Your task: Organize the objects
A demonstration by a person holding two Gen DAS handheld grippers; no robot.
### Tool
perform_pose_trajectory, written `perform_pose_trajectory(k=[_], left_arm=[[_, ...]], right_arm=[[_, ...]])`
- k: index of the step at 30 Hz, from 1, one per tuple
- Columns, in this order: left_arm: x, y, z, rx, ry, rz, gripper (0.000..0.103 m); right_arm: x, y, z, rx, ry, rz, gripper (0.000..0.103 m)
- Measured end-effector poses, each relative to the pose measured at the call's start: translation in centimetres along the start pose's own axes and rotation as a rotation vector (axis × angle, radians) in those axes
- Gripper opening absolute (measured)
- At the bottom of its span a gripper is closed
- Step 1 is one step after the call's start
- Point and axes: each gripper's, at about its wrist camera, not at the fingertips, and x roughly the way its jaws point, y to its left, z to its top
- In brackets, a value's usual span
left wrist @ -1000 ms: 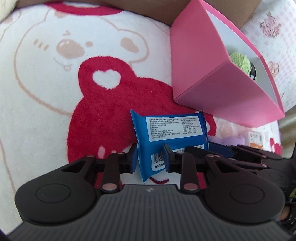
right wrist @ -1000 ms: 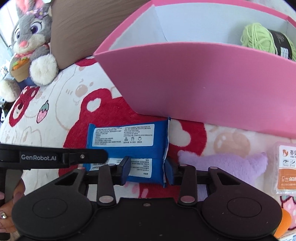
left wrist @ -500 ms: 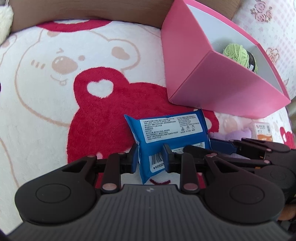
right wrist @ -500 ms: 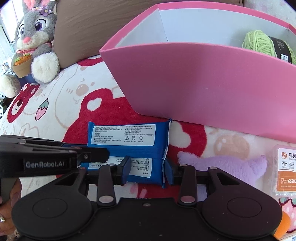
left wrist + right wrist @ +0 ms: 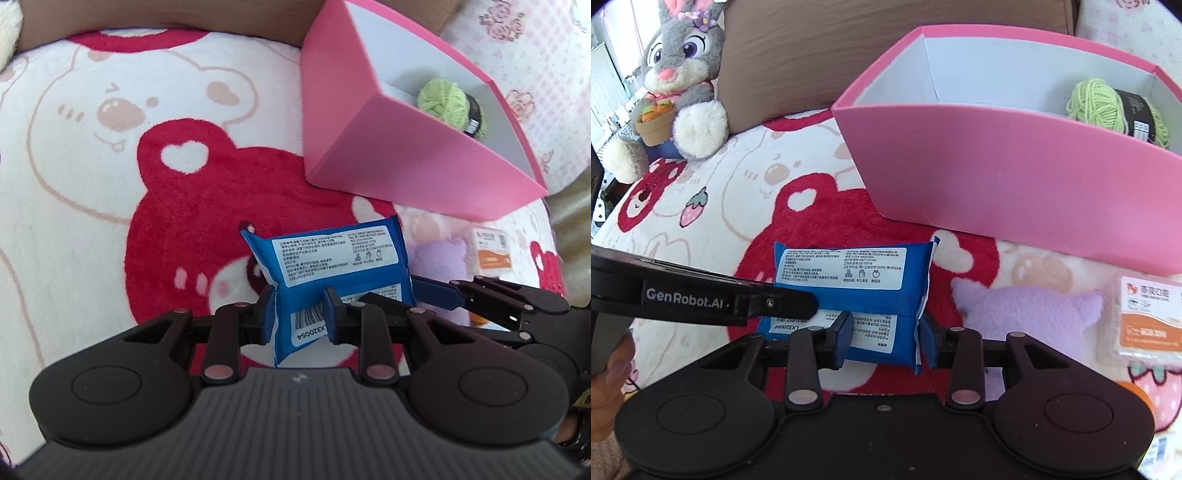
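Note:
A blue wipes pack (image 5: 332,258) with a white label hangs just above the bear-print blanket (image 5: 110,184), held at both ends. My left gripper (image 5: 301,314) is shut on its barcode end. My right gripper (image 5: 885,334) has the other end of the pack (image 5: 849,280) between its pads; its jaws are opening slightly while the pads still touch the pack. The pink box (image 5: 1015,177) stands just beyond, open at the top, with a ball of green yarn (image 5: 1100,103) inside at the right.
A purple plush (image 5: 1034,310) and a white-and-orange packet (image 5: 1148,321) lie on the blanket to the right of the pack. A grey bunny toy (image 5: 683,74) sits at the far left against a brown cushion (image 5: 812,55).
Both grippers have risen a little with the blue pack held between them. The pink box now sits lower in both views, and more of its inside shows.

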Motion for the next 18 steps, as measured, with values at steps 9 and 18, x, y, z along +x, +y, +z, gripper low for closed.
perform_pose_trajectory(k=[9, 18], left_arm=[[-2.2, -2.6, -1.0, 0.069, -0.003, -0.033, 0.025], [-4.2, -5.0, -1.8, 0.107, 0.002, -0.079, 0.027]], right_arm=[[-3.6, 0.1, -0.5, -0.014, 0.006, -0.022, 0.048], [-7.5, 0.6, -1.4, -0.045, -0.01, -0.037, 0.058]])
